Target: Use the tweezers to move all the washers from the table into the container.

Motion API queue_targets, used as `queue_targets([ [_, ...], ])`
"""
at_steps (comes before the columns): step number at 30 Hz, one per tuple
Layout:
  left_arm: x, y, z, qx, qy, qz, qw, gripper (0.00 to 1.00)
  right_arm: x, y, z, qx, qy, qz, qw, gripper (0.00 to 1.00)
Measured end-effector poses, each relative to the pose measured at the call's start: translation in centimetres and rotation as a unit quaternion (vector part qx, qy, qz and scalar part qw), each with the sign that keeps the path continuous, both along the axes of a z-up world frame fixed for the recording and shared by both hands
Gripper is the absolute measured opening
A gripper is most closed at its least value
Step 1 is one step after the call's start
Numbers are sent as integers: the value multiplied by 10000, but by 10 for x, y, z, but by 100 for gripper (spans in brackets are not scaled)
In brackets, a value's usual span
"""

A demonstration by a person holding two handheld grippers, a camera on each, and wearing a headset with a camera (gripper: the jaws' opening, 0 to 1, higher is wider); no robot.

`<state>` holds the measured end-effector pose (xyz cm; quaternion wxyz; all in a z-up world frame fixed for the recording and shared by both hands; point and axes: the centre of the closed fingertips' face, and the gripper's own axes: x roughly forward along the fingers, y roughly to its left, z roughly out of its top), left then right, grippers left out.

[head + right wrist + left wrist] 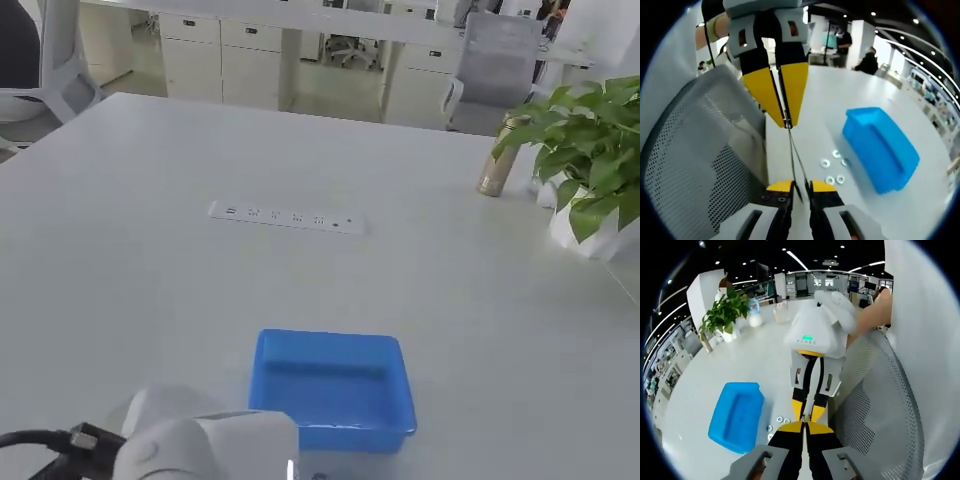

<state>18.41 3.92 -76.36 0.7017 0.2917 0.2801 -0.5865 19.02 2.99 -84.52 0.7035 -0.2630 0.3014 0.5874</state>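
Tweezers (793, 150) hang pinched at both ends, left gripper (786, 120) and right gripper (801, 189) each clamped on them nose to nose, with the washers (825, 162) on the tabletop (820, 100) off to one side, just beside the blue container (880, 145).

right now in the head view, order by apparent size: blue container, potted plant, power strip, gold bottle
1. blue container, potted plant: about alike, plant cropped
2. power strip
3. gold bottle, close call

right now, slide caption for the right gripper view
Left gripper and right gripper hold tweezers near washers beside blue container
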Motion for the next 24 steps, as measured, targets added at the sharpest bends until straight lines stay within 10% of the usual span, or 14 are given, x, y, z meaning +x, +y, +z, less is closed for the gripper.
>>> queue_targets([
  [16, -8, -6, 6, -104, -24, -289, 9995, 0, -7, 7, 4, 135, 102, 105, 9998, 9],
  [19, -11, -8, 6, -143, -32, -377, 9992, 0, -19, 14, 9, 313, 605, 204, 9975, 23],
  [24, -16, -15, 7, -193, -4, -511, 9985, 0, -14, 7, 7, -140, 90, 745, 9971, 8],
])
